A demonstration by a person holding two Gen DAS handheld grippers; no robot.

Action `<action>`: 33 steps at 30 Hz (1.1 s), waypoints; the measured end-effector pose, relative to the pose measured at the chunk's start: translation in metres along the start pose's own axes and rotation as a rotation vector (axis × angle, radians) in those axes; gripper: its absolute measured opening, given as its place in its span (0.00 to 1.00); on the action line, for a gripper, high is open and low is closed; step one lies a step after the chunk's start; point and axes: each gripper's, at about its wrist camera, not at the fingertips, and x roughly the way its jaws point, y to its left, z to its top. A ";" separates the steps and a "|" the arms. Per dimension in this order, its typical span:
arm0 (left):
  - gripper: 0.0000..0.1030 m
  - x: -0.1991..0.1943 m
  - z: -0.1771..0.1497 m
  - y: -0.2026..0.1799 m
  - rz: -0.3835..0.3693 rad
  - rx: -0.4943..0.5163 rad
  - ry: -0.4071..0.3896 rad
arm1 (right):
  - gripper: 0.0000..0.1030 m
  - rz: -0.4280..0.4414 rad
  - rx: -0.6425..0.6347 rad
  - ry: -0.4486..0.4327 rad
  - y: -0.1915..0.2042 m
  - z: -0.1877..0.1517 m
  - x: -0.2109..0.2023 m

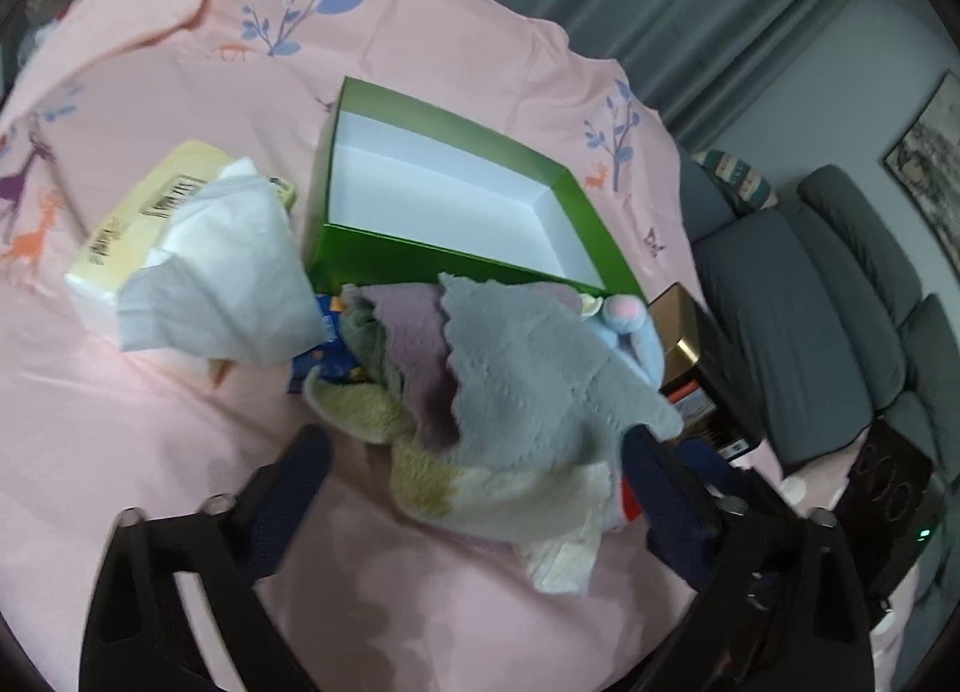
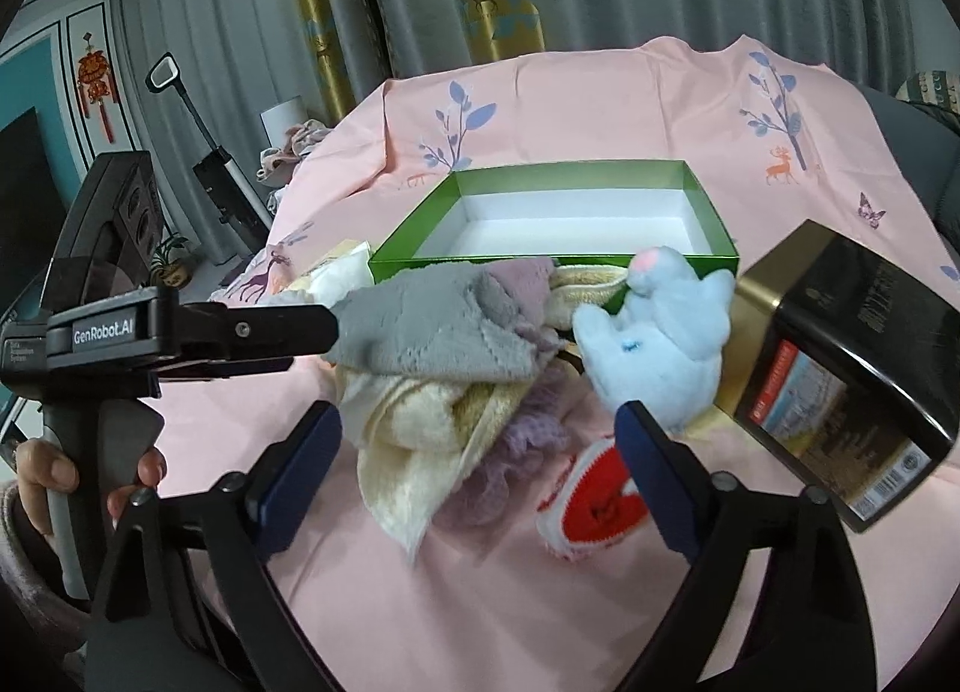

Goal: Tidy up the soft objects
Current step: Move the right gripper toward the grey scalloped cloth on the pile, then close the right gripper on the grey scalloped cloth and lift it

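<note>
Lying between left tool (image 1: 474, 452) fingers: cloths (image 1: 516, 380)

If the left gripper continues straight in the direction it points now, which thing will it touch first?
Most likely the pile of soft cloths: the left gripper is open, with the grey cloth straight ahead of its fingers. The green box lies beyond. Depth is hard to judge.

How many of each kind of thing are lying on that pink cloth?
Cloths in the heap: at least 3 (grey cloth, mauve cloth, cream cloth); more may be hidden
Plush toys: 1, blue plush
Boxes: 2, green box, black-and-gold box
Tissue packs: 1
Total: at least 7
</note>
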 end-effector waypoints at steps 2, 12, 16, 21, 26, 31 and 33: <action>0.76 0.006 0.004 0.002 -0.042 -0.022 0.021 | 0.85 0.008 0.007 0.004 -0.002 0.002 0.004; 0.38 0.016 0.012 0.009 -0.155 -0.097 0.060 | 0.53 0.044 0.014 0.034 -0.007 0.011 0.019; 0.32 0.012 0.013 0.012 -0.141 -0.126 0.040 | 0.35 0.072 0.016 0.019 -0.007 0.012 0.017; 0.22 0.004 0.016 0.003 -0.125 -0.088 0.017 | 0.16 0.073 -0.056 -0.006 0.005 0.019 0.011; 0.19 -0.015 0.021 -0.009 -0.135 -0.052 -0.042 | 0.14 0.077 -0.095 -0.055 0.016 0.030 -0.004; 0.19 -0.032 0.027 -0.019 -0.146 -0.014 -0.076 | 0.14 0.074 -0.128 -0.101 0.024 0.041 -0.019; 0.19 -0.038 0.031 -0.025 -0.148 0.008 -0.091 | 0.14 0.067 -0.142 -0.117 0.027 0.046 -0.023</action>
